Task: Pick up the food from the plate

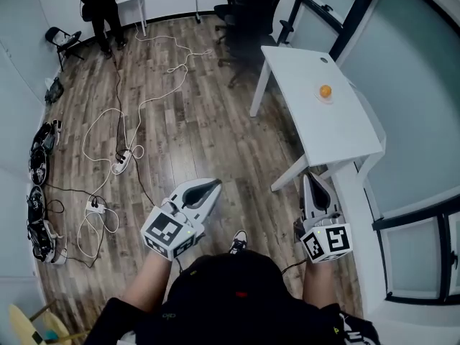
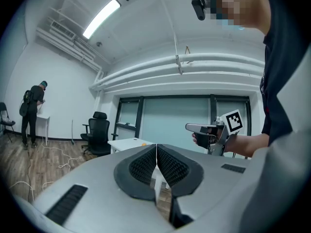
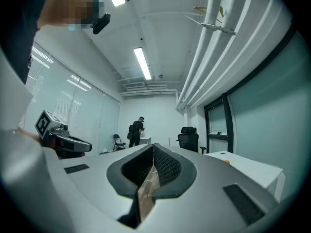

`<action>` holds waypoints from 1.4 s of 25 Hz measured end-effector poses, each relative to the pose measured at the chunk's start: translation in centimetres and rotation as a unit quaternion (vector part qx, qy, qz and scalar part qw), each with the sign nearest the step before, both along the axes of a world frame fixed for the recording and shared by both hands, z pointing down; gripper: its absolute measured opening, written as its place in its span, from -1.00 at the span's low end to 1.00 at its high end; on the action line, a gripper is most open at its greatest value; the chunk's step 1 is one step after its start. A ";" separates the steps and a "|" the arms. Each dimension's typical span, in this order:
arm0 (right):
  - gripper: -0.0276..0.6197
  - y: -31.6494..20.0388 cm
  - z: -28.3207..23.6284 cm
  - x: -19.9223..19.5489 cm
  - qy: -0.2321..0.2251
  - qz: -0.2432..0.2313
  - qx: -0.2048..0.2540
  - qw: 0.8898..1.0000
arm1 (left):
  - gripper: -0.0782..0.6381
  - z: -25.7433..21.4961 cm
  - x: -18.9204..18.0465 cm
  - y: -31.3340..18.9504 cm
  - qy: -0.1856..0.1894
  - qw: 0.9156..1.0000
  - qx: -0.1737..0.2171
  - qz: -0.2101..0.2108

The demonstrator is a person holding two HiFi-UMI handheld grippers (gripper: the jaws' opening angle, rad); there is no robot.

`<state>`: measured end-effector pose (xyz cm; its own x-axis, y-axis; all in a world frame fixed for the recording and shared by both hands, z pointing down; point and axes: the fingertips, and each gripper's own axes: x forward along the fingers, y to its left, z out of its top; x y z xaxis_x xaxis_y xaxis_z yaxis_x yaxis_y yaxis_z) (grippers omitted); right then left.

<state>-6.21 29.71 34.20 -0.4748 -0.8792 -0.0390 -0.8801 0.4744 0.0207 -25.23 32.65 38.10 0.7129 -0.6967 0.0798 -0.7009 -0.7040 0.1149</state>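
Note:
A small orange piece of food [image 1: 325, 91] lies on a pale plate [image 1: 325, 100] on the white table [image 1: 309, 113] at the right. It also shows as an orange dot [image 2: 144, 143] in the left gripper view and an orange dot [image 3: 226, 161] in the right gripper view. My left gripper [image 1: 215, 184] is held over the wooden floor, well short of the table, jaws shut and empty [image 2: 156, 148]. My right gripper [image 1: 309, 177] hovers by the table's near end, also shut with nothing in it [image 3: 153, 149].
Black office chairs [image 1: 248, 13] stand beyond the table. White cables [image 1: 136, 113] and power strips [image 1: 95, 207] trail over the floor at the left. A person [image 1: 100, 6] stands at a far white desk, beside a folding chair [image 1: 65, 42]. Glass walls run along the right.

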 end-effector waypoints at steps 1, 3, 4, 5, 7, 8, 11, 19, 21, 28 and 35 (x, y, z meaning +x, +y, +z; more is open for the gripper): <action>-0.84 -1.1 -0.1 0.9 -0.002 0.002 0.001 1.000 | -0.72 -0.2 0.7 -1.0 -0.003 1.000 0.002 0.000; -0.84 -3.1 -0.2 2.5 -0.007 0.004 0.001 1.000 | -0.72 -0.7 2.1 -3.0 -0.009 1.000 0.006 -0.001; -0.84 -4.0 -0.2 3.4 -0.008 0.004 -0.001 1.000 | -0.72 -1.0 2.9 -4.0 -0.011 1.000 0.008 -0.001; -0.84 -5.0 -0.2 4.2 -0.010 0.005 -0.003 1.000 | -0.72 -1.2 3.7 -4.9 -0.013 1.000 0.009 -0.002; -0.84 -6.8 -0.2 5.8 -0.013 0.007 -0.008 1.000 | -0.72 -1.7 5.1 -6.8 -0.015 1.000 0.007 -0.002; -0.84 -7.7 -0.2 6.5 -0.016 0.008 -0.011 1.000 | -0.72 -1.8 5.7 -7.6 -0.018 1.000 0.005 -0.001; -0.84 -9.8 0.3 8.6 -0.021 0.011 -0.019 1.000 | -0.72 -1.4 7.9 -9.6 -0.026 1.000 -0.004 0.003; -0.84 -14.2 3.2 14.7 -0.033 0.027 -0.041 0.998 | -0.72 0.5 13.4 -14.1 -0.033 0.999 -0.024 0.016; -0.84 -15.3 3.7 15.3 -0.032 0.028 -0.051 0.998 | -0.72 0.6 13.9 -15.3 -0.036 0.999 -0.027 0.017; -0.84 -20.1 5.1 14.5 -0.021 0.023 -0.066 0.997 | -0.72 1.9 13.4 -20.1 -0.027 0.999 -0.036 0.019; -0.84 -28.1 5.8 11.8 -0.007 0.042 -0.072 0.997 | -0.72 3.3 10.7 -28.6 -0.022 0.998 -0.039 0.037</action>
